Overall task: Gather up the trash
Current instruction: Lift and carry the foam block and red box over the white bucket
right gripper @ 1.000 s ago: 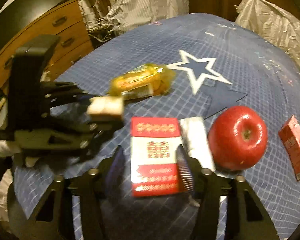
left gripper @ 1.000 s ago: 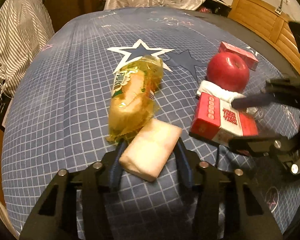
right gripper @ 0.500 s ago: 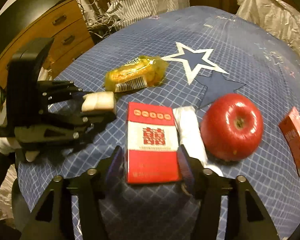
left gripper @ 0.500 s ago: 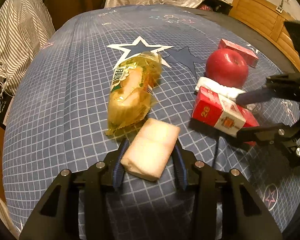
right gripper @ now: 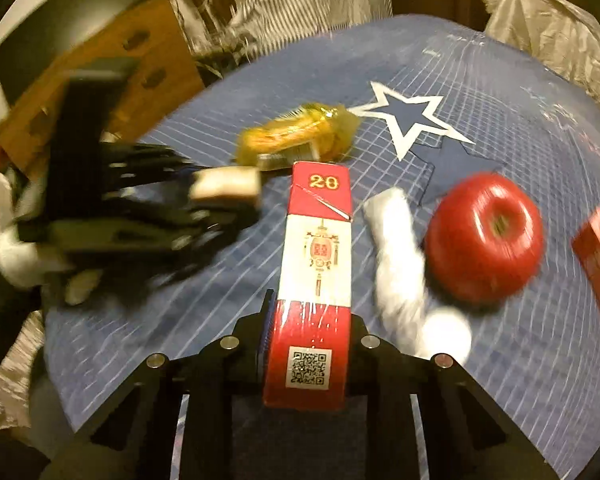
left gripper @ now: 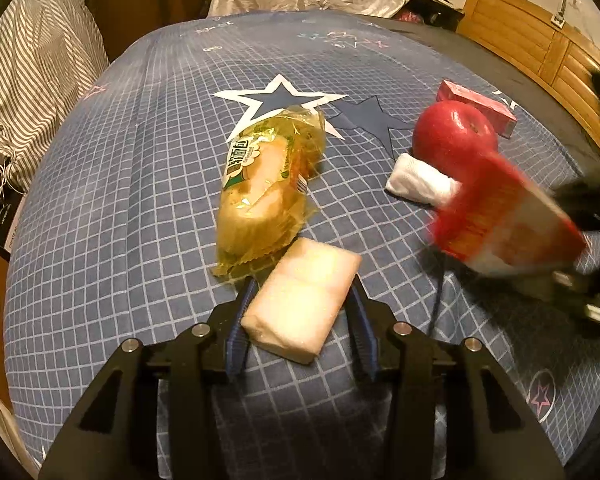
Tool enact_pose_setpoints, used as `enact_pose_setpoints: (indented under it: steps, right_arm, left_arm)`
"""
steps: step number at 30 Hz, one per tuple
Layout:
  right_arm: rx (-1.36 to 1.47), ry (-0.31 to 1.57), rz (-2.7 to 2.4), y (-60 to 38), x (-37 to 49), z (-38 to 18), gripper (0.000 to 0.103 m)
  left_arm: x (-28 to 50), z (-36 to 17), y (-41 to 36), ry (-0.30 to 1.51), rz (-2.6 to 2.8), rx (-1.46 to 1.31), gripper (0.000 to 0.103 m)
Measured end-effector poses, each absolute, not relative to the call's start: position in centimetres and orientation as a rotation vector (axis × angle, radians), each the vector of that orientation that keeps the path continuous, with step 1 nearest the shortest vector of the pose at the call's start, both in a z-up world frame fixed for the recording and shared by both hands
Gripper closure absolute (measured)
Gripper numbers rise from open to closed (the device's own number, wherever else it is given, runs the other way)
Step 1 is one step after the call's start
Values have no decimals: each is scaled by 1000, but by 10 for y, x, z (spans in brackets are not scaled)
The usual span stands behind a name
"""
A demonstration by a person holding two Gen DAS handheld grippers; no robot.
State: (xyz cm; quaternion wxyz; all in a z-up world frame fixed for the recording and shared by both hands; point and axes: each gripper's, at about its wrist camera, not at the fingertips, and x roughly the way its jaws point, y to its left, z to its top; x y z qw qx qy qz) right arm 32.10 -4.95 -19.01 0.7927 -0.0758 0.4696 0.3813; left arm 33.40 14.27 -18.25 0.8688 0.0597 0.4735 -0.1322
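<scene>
R gripper (right gripper: 306, 320) clamps glossy rectangular carton (right gripper: 316, 264) (red/white).

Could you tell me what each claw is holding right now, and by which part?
Left claw: pale tissue pack, by its long sides. Right claw: red-and-white box, clamped near its QR-code end.

Our left claw (left gripper: 300, 312) points steeply downward, its blue-padded fingers (left gripper: 236, 340) closed on both long sides of a pale wrapped block (left gripper: 302, 300) that juts toward twelve o'clock from between them. Our right claw (right gripper: 310, 320) tilts down as steeply; its jaws have just been closing and now clamp the narrow sides of a red-and-white carton (right gripper: 316, 276), which stands on edge between them. In the right wrist view the left claw sits at nine o'clock, blurred.
</scene>
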Motion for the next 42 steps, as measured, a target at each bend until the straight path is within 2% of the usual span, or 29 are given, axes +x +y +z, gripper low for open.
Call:
enact_pose_setpoints:
  steps: [8, 14, 25, 42]
  right_arm:
    - [-159, 912, 628, -101, 245, -186, 78]
    - [-131, 773, 510, -100, 211, -174, 78]
    - [-87, 517, 354, -86, 164, -112, 78]
    - [-35, 255, 215, -134, 42, -43, 78]
  left_arm:
    - [315, -176, 139, 947, -236, 54, 64]
    - [273, -154, 136, 864, -160, 7, 66]
    - [174, -80, 120, 622, -6, -53, 66]
    - [104, -36, 59, 414, -78, -43, 66]
